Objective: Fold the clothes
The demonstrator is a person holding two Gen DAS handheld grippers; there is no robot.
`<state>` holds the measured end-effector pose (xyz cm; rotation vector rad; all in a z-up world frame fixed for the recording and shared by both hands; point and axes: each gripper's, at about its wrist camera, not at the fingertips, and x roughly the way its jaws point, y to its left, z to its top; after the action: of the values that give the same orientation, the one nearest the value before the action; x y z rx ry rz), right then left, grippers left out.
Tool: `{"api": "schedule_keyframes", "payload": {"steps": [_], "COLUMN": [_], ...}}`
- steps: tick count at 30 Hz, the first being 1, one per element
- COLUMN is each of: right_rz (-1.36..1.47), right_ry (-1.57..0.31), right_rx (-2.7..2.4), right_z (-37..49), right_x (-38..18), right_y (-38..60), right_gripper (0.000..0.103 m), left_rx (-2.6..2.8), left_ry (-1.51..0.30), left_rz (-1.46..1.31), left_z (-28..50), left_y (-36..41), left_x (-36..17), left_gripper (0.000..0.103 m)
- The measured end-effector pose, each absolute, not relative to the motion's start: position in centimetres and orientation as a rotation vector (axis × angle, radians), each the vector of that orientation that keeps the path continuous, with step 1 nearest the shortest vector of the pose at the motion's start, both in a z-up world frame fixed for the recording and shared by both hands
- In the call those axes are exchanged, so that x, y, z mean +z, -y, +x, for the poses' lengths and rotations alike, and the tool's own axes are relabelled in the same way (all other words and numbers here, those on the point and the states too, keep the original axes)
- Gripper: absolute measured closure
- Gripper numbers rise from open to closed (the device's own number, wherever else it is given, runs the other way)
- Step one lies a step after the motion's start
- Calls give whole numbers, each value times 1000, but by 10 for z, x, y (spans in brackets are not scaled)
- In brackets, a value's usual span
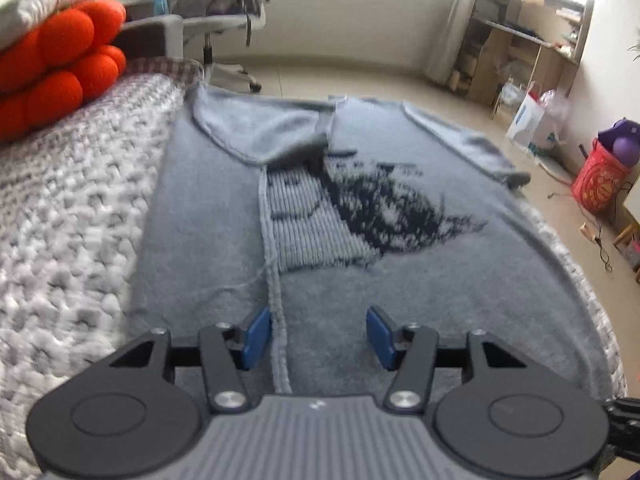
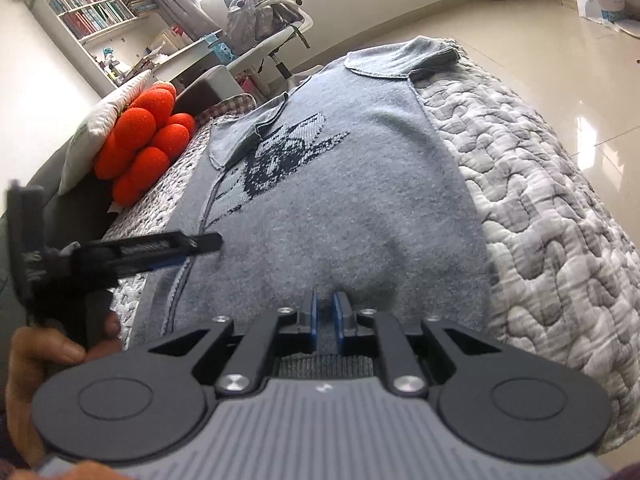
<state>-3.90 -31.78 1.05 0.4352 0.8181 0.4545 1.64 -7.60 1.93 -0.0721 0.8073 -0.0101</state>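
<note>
left wrist view: we look along the left gripper [image 1: 318, 334] over a grey sweater [image 1: 400, 280] spread flat on a quilted bed cover [image 1: 72, 220].
left jaws: apart; both blue pads [image 1: 256, 336] sit just above the knit, with a raised seam of the sweater running up between them, closer to the left pad. we see no fabric pinched.
sweater, left view: it fills the centre of the frame; a dark knitted motif [image 1: 384, 208] lies at mid frame, and a folded-over sleeve [image 1: 260, 128] lies across the upper left part of the garment.
right wrist view: we look along the right gripper [image 2: 325, 322] at the same sweater [image 2: 340, 208], which runs from the lower centre to the upper right of the frame.
right jaws: nearly together, a narrow slot left between the blue pads; the sweater's ribbed hem sits bunched under the fingers at lower centre, but we cannot tell whether cloth is pinched in the slot.
left gripper, right view: it enters from the left edge at mid height, its tip over the sweater's left part; the person's hand [image 2: 44, 356] holds its handle at lower left.
surroundings: a red cushion [image 2: 144, 144] rests on the bed at upper left; an office chair [image 2: 272, 20] stands beyond the bed at top centre.
</note>
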Motion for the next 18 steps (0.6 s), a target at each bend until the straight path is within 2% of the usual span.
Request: {"api": "schedule_keyframes", "payload": {"steps": [18], "right_rz": [477], "right_ry": [-837], "right_rx": [479], "right_z": [-34], "right_x": [9], "right_y": [325], "right_gripper": [89], "left_rx": [2], "left_ry": [-798], "left_rz": [5], "left_z": [69], "left_y": [68], "left_x": [21], "left_gripper": [48]}}
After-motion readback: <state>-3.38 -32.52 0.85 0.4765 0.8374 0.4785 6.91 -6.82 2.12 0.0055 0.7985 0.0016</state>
